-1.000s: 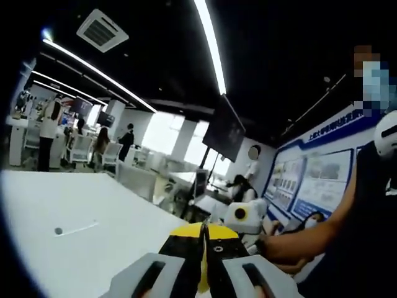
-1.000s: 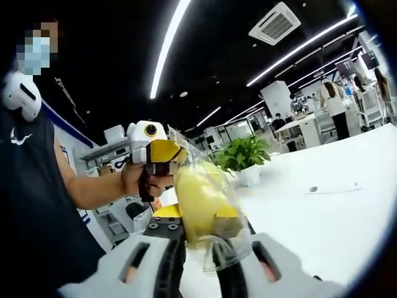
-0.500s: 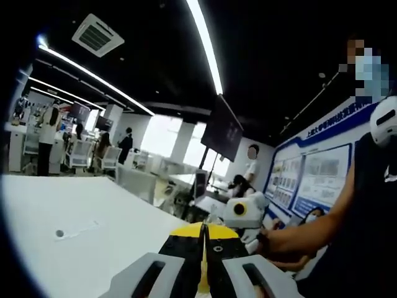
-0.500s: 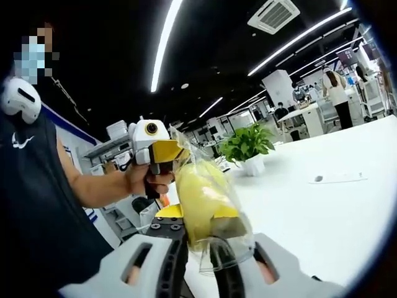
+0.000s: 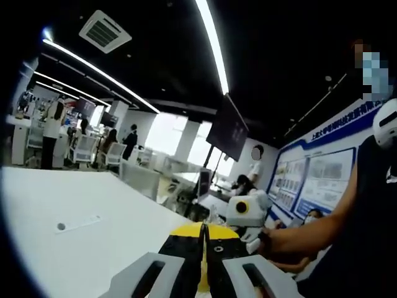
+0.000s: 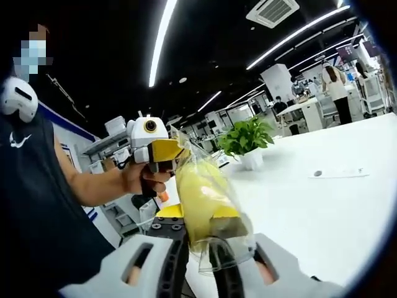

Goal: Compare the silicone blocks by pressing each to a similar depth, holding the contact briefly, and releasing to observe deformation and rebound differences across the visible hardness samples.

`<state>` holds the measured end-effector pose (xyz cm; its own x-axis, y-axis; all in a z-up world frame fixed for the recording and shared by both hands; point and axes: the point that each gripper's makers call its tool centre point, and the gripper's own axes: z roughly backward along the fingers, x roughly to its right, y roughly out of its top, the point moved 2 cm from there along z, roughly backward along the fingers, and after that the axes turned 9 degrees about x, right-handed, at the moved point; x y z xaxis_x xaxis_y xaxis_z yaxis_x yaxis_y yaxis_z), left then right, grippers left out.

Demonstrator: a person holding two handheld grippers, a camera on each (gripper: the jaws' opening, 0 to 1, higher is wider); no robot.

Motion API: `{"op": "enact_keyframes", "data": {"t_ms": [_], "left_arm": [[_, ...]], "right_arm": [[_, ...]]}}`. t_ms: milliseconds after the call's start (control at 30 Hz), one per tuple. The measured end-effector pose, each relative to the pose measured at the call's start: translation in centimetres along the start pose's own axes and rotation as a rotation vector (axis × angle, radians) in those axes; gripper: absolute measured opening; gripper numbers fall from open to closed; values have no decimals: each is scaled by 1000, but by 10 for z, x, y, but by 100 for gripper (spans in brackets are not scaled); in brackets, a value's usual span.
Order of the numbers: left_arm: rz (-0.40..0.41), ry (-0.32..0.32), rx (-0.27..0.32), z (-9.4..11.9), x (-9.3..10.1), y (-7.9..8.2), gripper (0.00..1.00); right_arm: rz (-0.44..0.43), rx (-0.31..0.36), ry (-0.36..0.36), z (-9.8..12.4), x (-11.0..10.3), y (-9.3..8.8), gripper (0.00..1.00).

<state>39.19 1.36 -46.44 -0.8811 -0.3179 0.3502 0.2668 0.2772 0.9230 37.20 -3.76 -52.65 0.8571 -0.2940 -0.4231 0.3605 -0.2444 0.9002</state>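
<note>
Fingers of the right gripper [image 6: 197, 248] are pinched on a yellow silicone block [image 6: 201, 205] sealed in a clear plastic bag [image 6: 218, 245], which rises just ahead of their tips, while the left gripper [image 6: 162, 162] nips the bag's far top end, its jaws [image 5: 203, 264] looking pressed together. Both hold it in the air above the white table [image 6: 322, 217]. Likely light and soft, with the film slippery, so squeeze across the block's thick middle rather than loose film
</note>
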Motion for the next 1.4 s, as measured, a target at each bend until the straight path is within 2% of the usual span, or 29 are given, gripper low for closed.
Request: {"op": "enact_keyframes", "data": {"t_ms": [33, 67, 100, 233, 467, 633, 800, 1167, 1233, 1267, 1300, 1400], "left_arm": [[-26, -8, 6, 0, 0, 0, 0], [-93, -22, 15, -1, -1, 1, 0], [-78, -11, 17, -1, -1, 0, 0], [-10, 13, 30, -2, -3, 3, 0], [-39, 16, 20, -2, -3, 2, 0], [-24, 5, 51, -1, 1, 2, 0], [-4, -5, 49, 1, 3, 1, 0], [-59, 7, 36, -3, -2, 7, 0], [-40, 17, 32, -2, -4, 6, 0], [-45, 21, 38, -2, -5, 7, 0], [-89, 21, 64, -4, -5, 9, 0], [-60, 2, 66, -2, -2, 9, 0]], "right_arm": [[0, -2, 1, 0, 1, 0, 7], [-5, -3, 1, 0, 2, 0, 7], [-25, -3, -5, 0, 3, 0, 7], [-12, -8, 9, -1, 2, 2, 6], [13, -21, 5, -1, 1, 1, 6], [33, -14, 2, 0, 2, 4, 6], [40, -28, 10, 1, 1, 2, 6], [65, -11, 6, -4, 6, 8, 4], [59, -17, 6, -4, 6, 7, 4], [49, -15, 4, -5, 5, 7, 4], [32, -14, -4, -6, 3, 7, 4], [44, -7, 0, -5, 1, 8, 4]]}}
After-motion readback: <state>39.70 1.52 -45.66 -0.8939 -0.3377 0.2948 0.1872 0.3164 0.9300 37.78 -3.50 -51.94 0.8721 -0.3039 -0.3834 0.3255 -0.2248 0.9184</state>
